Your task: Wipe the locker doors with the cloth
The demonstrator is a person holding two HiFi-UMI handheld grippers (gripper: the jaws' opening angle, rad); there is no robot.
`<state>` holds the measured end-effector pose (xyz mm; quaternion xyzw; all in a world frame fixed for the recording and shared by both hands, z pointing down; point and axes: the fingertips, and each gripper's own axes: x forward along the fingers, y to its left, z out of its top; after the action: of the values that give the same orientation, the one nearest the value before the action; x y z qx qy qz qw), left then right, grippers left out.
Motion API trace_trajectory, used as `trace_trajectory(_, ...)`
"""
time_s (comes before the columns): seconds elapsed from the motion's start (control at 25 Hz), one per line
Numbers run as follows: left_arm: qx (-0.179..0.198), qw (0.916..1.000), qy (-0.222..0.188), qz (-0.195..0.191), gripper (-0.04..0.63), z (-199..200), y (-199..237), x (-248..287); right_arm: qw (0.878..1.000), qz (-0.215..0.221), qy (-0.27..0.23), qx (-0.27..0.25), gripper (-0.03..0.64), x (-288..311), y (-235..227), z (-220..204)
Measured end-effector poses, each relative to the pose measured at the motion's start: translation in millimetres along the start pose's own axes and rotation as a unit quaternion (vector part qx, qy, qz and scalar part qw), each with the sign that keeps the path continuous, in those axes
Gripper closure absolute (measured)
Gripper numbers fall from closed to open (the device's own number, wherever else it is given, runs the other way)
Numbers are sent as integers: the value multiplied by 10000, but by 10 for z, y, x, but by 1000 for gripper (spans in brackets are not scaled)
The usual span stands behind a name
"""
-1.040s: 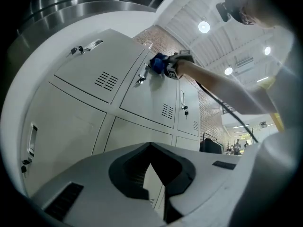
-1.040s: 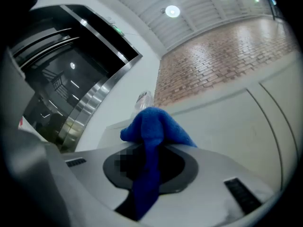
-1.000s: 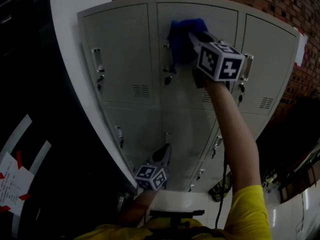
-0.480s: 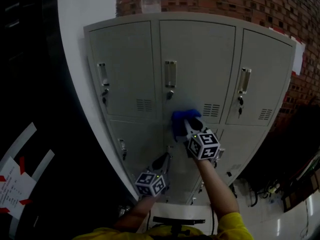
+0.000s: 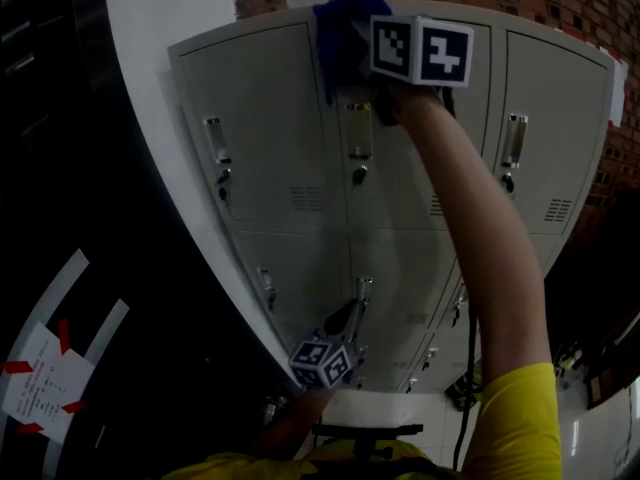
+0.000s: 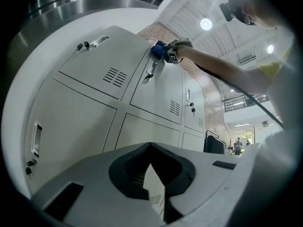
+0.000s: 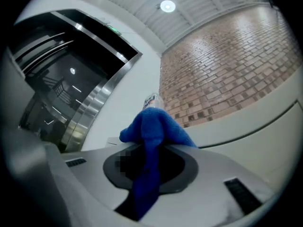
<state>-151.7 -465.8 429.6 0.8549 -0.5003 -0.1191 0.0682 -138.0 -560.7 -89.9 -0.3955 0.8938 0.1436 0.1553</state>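
The right tool (image 5: 372,43), raised on a fully stretched arm, is clamped on the crumpled blue cloth (image 5: 345,28) and presses it against the top edge of the upper middle door (image 5: 400,168) of the grey metal locker bank (image 5: 250,118). Half a second ago the same cloth sat low, at the foot of that door beside the vent slots, and half a second before that it was high again. This reads as one more vertical stroke up the door panel, so the middle door appears well under way while the doors to either side show no cloth on them. The left tool (image 5: 352,308) hangs low near the lower doors, its jaws together with nothing between them, taking no part. From the right gripper view the cloth bulges above the jaws, and beyond it only the locker top, a clear bottle (image 7: 151,100) and the red brick wall (image 7: 227,56) appear. The contact between cloth and door is hidden behind the marker cube. The light is too dim to judge how clean any door is.
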Motion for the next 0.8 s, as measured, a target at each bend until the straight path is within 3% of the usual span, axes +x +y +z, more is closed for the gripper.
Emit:
trace_trajectory(0.16,5,9996,67,283,603,-67,252,-143,9997,201,161,-3,546,-173,133,-533)
trace_trajectory(0.4,82,9995,169,270,603,-121,279,-183,9982,271,284,452,546,-695,148,-1586)
trace_trajectory(0.8,-142,9990,368,194,603,-356,132,-202,9958,373,216,802,546,-1327,387,-2279)
